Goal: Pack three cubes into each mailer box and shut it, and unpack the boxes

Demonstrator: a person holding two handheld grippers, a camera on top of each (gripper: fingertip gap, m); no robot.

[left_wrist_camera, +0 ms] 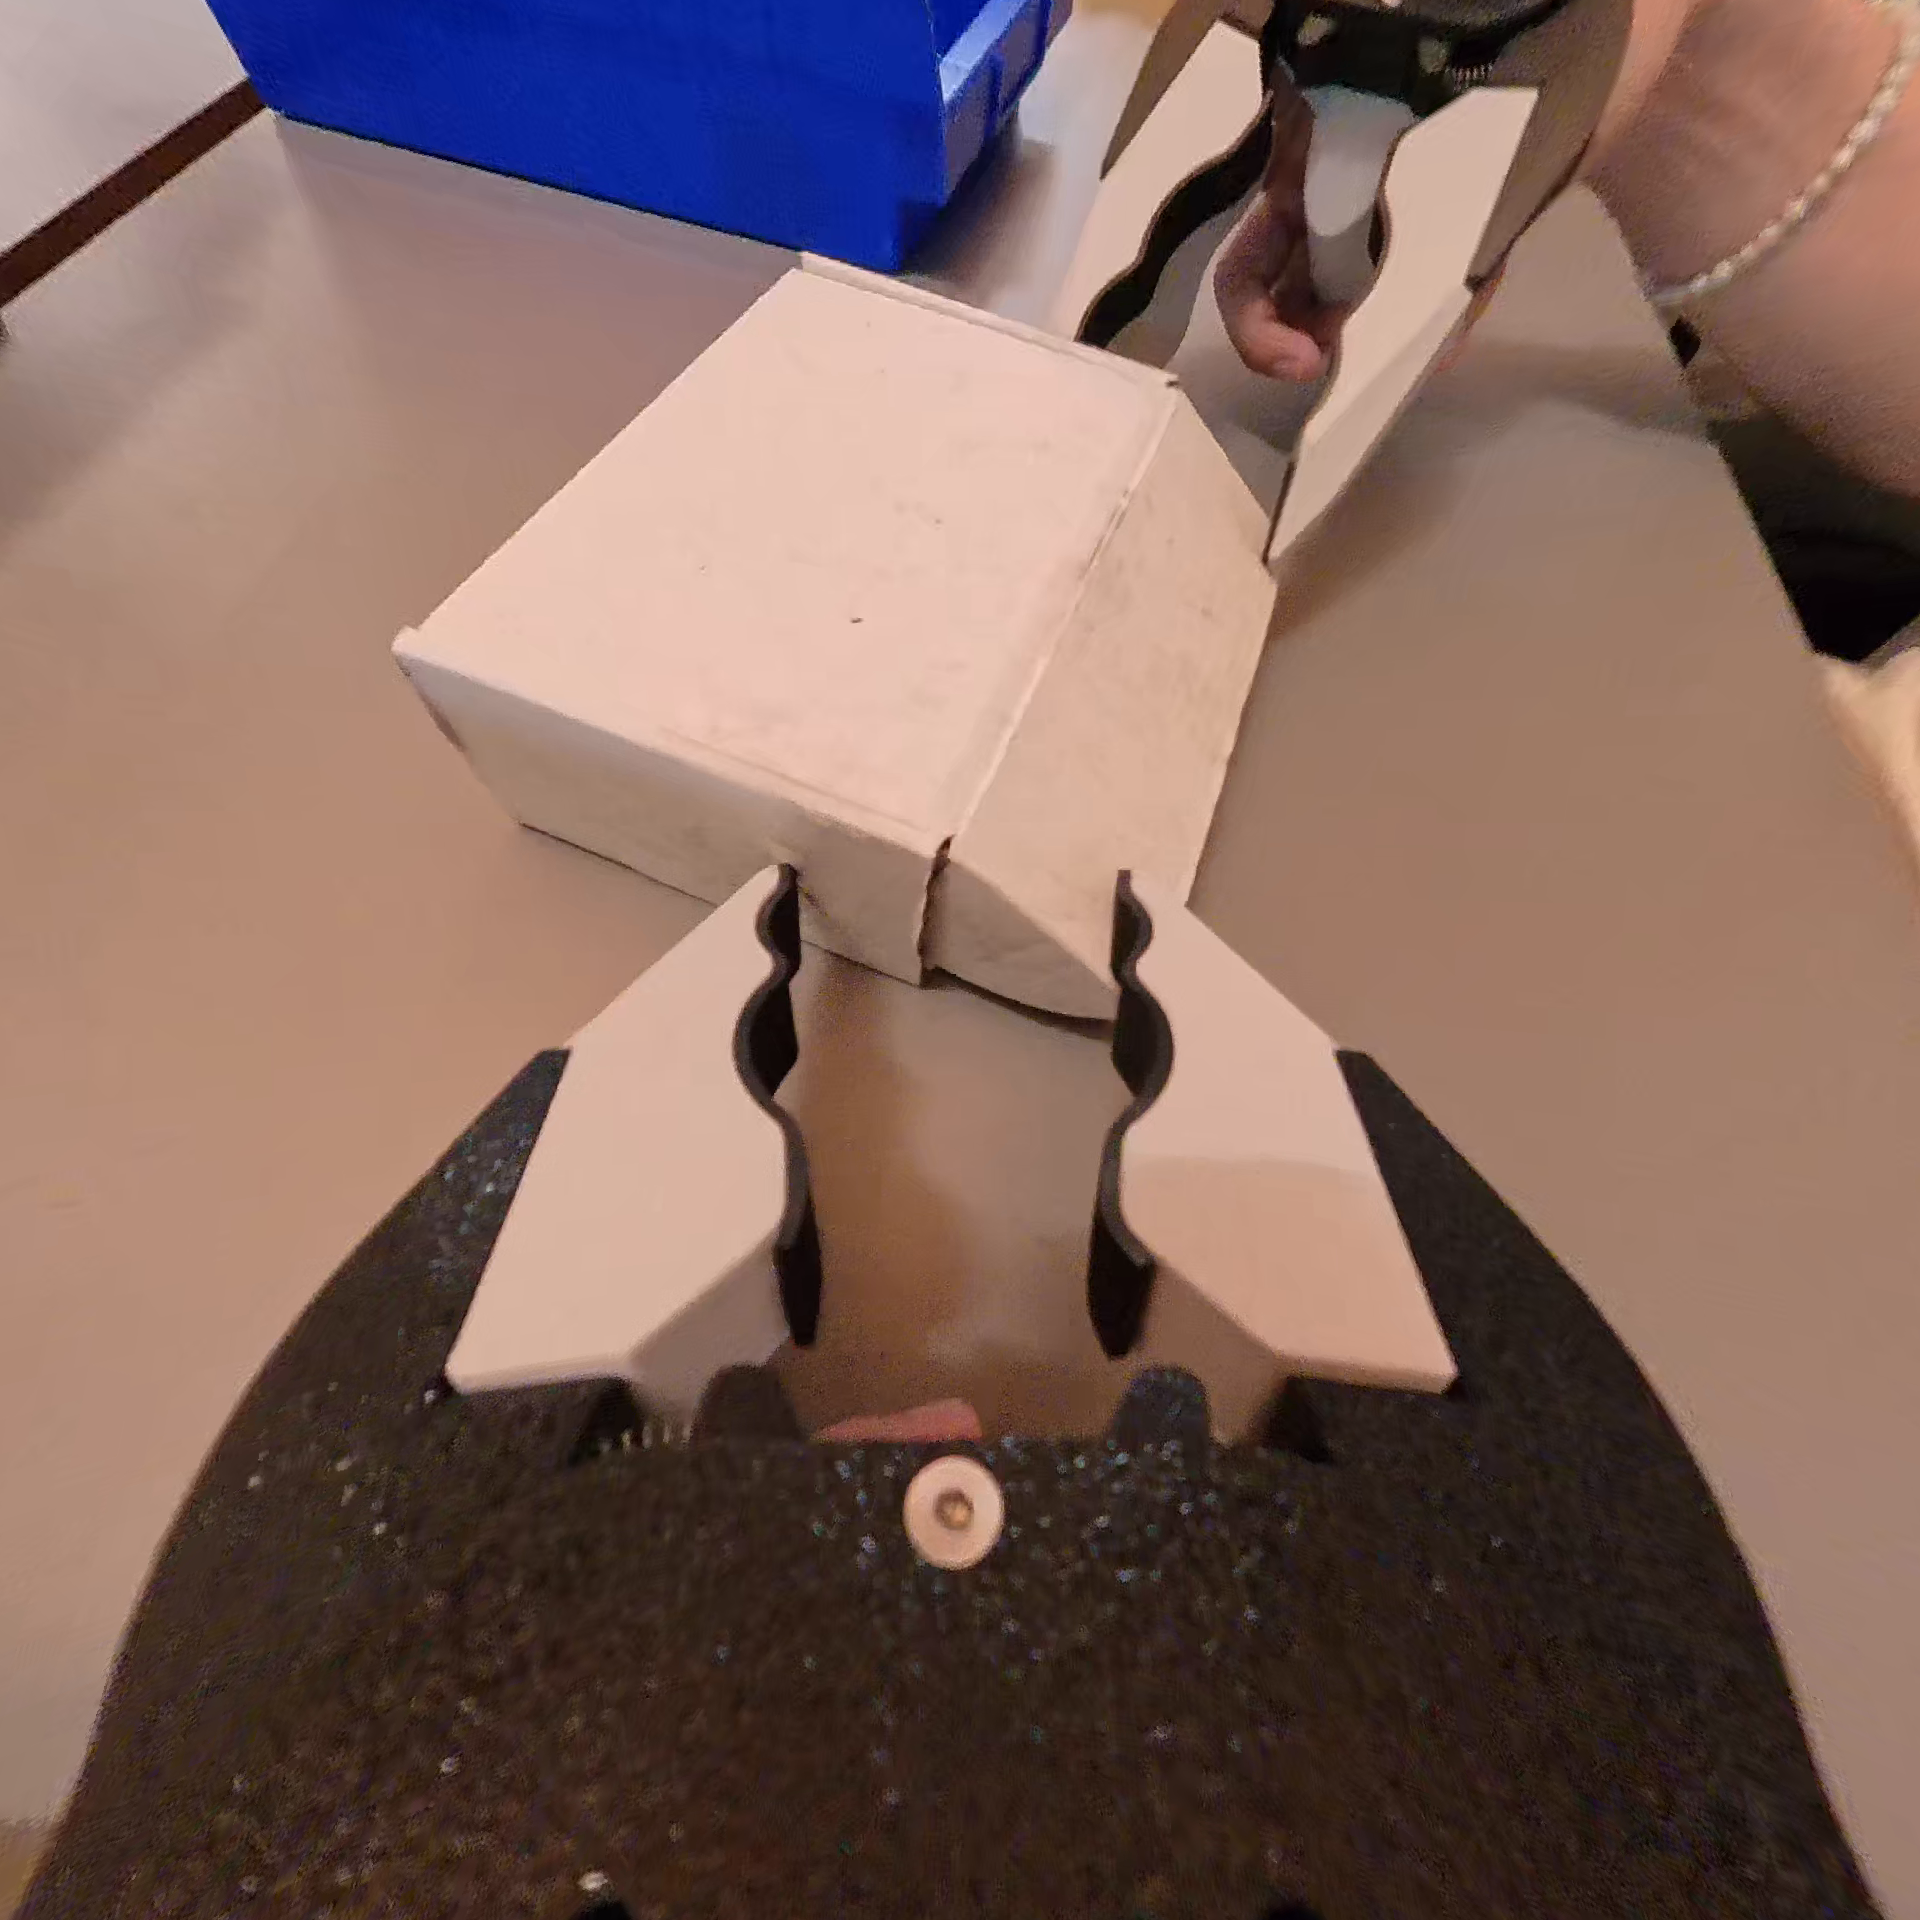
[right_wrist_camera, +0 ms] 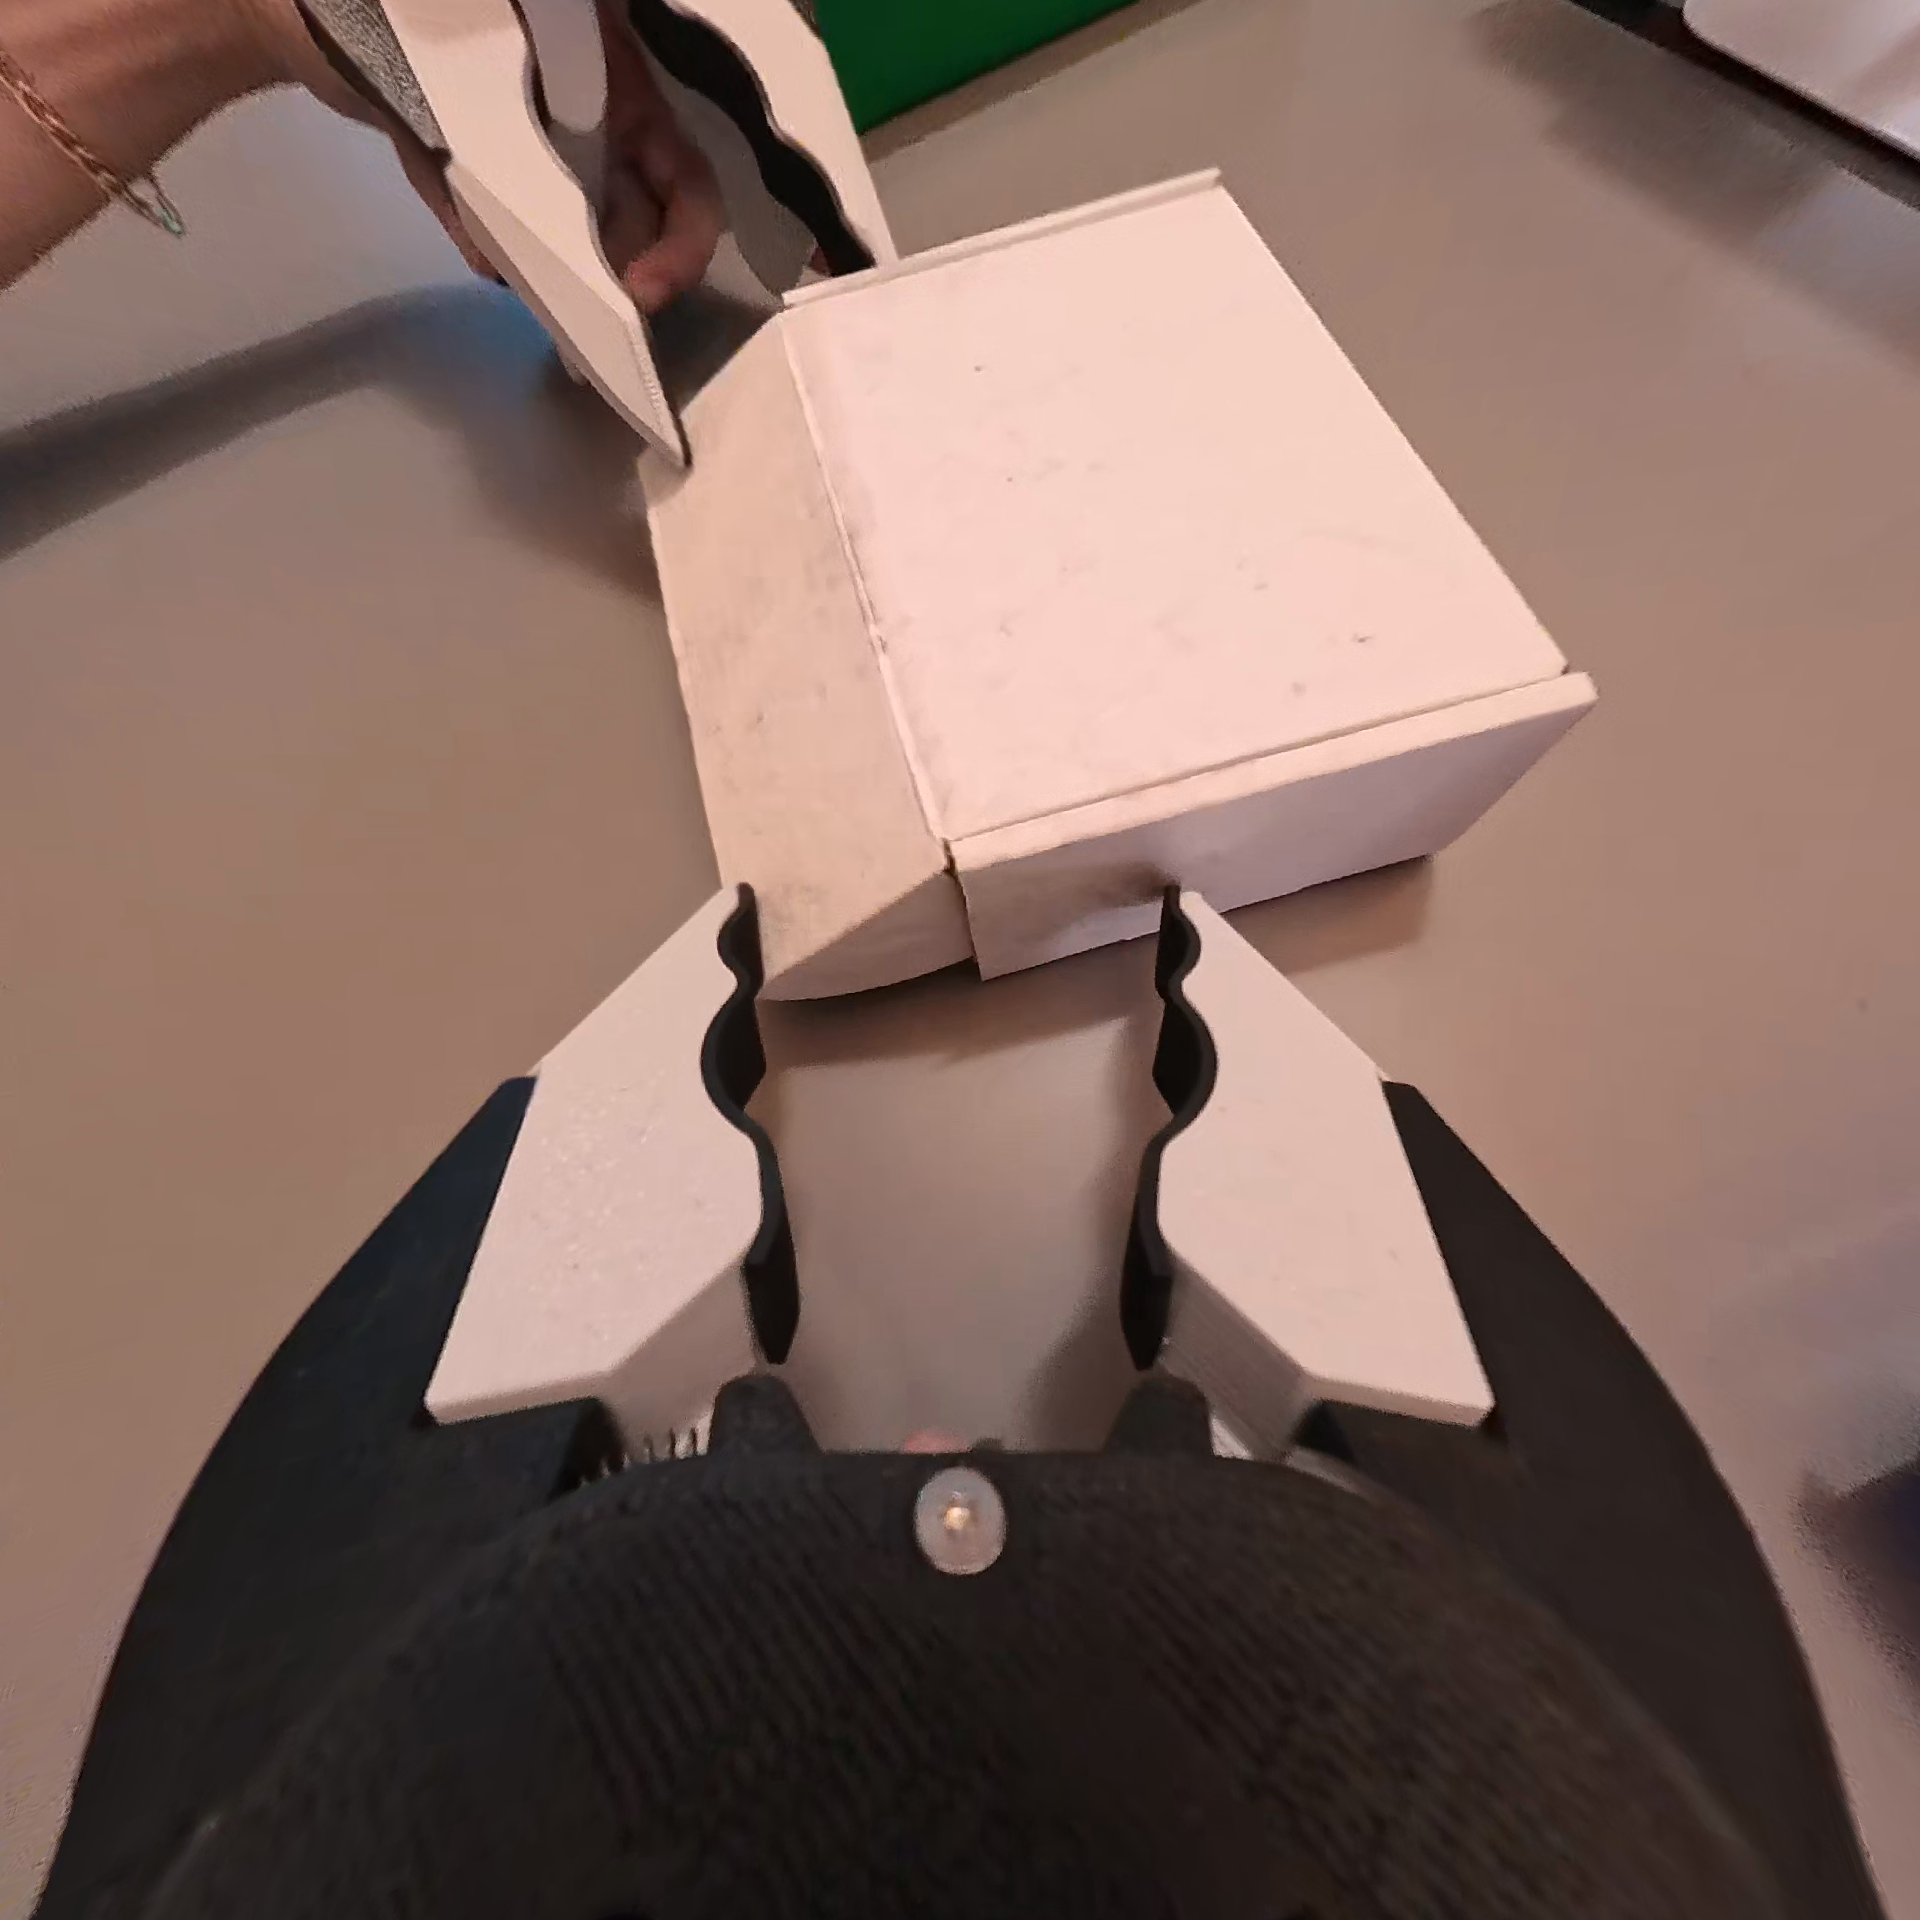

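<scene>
Your left white-fingered, black-bodied tool (left_wrist_camera: 956, 904) and your right white-fingered, black-bodied tool (right_wrist_camera: 961, 914) both have their jaws spread wide, pointing toward each other, each gripped by a bare hand (left_wrist_camera: 1283, 301).

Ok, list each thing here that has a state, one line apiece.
Mailer box: lid down, front flap splayed out, not tucked.
Left gripper: open, at one end of the flap.
Right gripper: open, at the flap's other end.
Blue bin: contents not visible.
</scene>
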